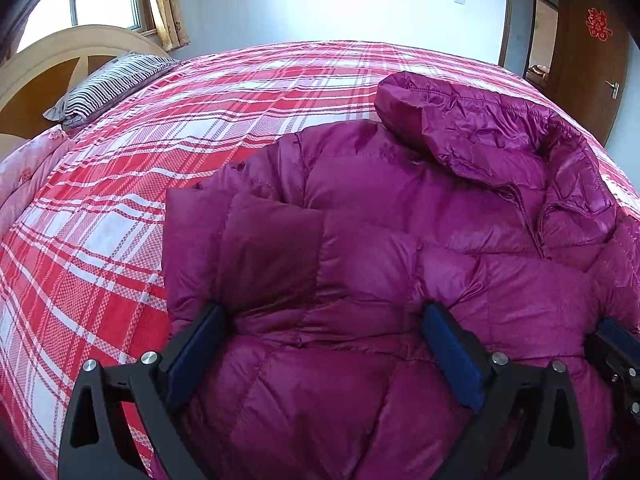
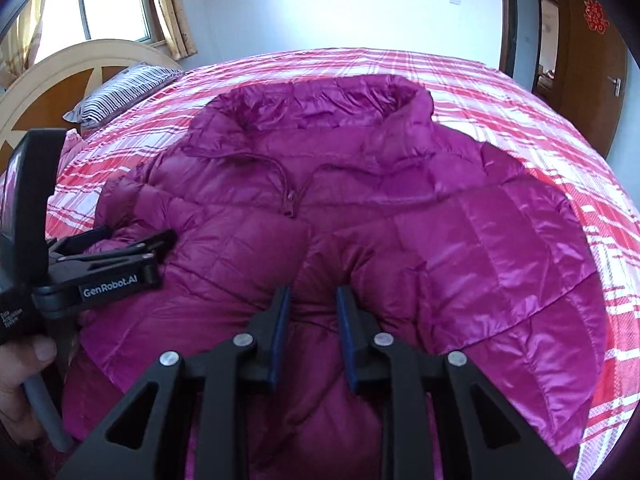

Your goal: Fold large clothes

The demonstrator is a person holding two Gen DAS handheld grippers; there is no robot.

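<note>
A large magenta puffer jacket lies front up on the bed, collar toward the far side. It also fills the right wrist view, zipper at the middle. My left gripper is open, jaws wide apart over the jacket's left side with a folded-in sleeve between them. My right gripper is narrowed on a ridge of jacket fabric near the lower front. The left gripper shows at the left of the right wrist view, resting on the jacket. The right gripper's edge shows at the far right of the left wrist view.
The bed has a red and white plaid sheet. A striped pillow and a pink quilt lie by the wooden headboard at the left. A brown door stands at the far right.
</note>
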